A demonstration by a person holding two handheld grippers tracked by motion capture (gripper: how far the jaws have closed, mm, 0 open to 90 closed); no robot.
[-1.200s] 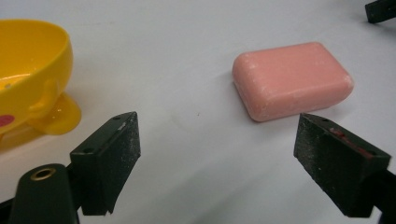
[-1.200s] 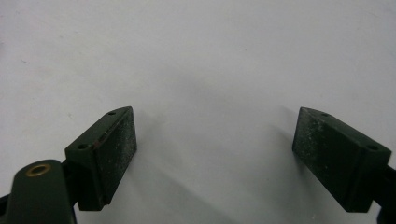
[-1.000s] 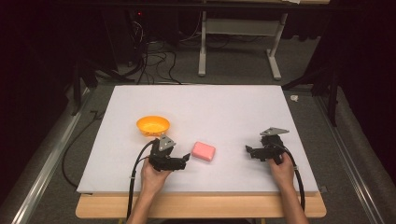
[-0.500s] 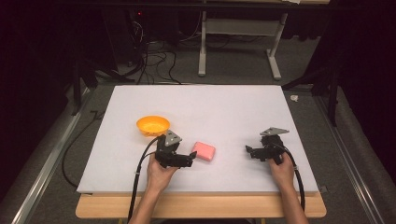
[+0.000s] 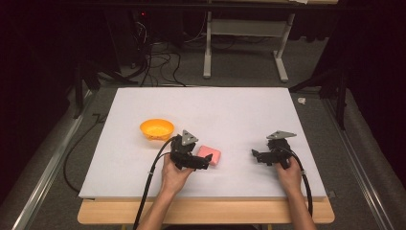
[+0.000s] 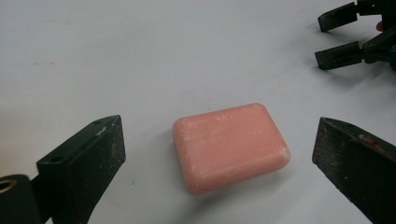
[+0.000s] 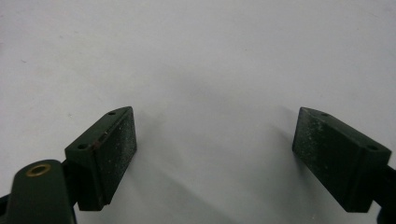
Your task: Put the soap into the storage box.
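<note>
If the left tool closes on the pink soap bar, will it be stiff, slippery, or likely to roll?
The pink soap bar looks solid, so it is probably stiff. Its flat, low shape should slide rather than roll or tip. The rounded, smooth edges may slip between the jaws of the open left tool, which have just been opening around it without touching.

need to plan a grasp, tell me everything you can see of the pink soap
The soap is a pink rectangular bar with rounded corners and edges, its matte top streaked with pale whitish scuffs. It looks solid and whole. It lies flat on the white table, casting a soft shadow. In the left gripper view it sits between the jaws of the left gripper, which have just been opening; gaps show on both sides, so only the table touches it.
</note>
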